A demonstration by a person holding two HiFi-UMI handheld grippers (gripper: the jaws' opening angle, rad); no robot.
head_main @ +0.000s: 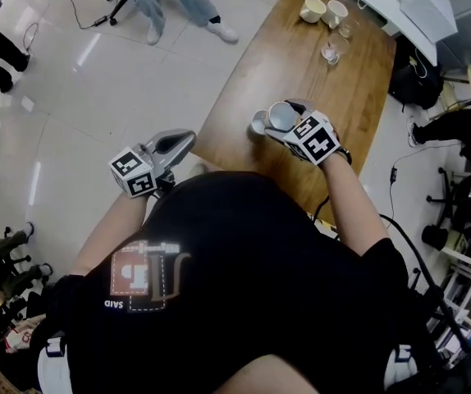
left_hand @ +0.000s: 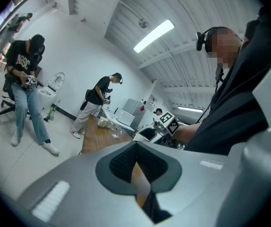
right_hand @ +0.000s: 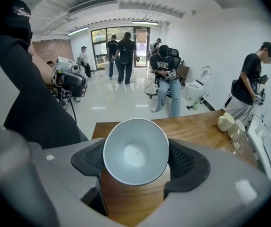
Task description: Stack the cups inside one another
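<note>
Worktop [head_main: 289, 64]: long wooden top running away from me, with pale floor to its left.
Right tool [right_hand: 136, 161]: mine, angled steeply down over the near end of the worktop. Its jaws stand wide, with both dark pads [right_hand: 186, 161] pressed on the cup's sides.
Left tool [left_hand: 135, 167]: mine, held roughly level off the worktop's near left edge. Its jaws are closed together with nothing between them.
Cup [right_hand: 135, 150]: grey-white and gripped in my right tool, over the wood. Its long axis runs along the tool, the open mouth facing back up at me and the base pointing down and away.
Cream cups [head_main: 313, 9]: two, side by side at the worktop's far end, well apart from my cup.
Glasses [head_main: 334, 49]: clear, just nearer than the cream cups.
</note>
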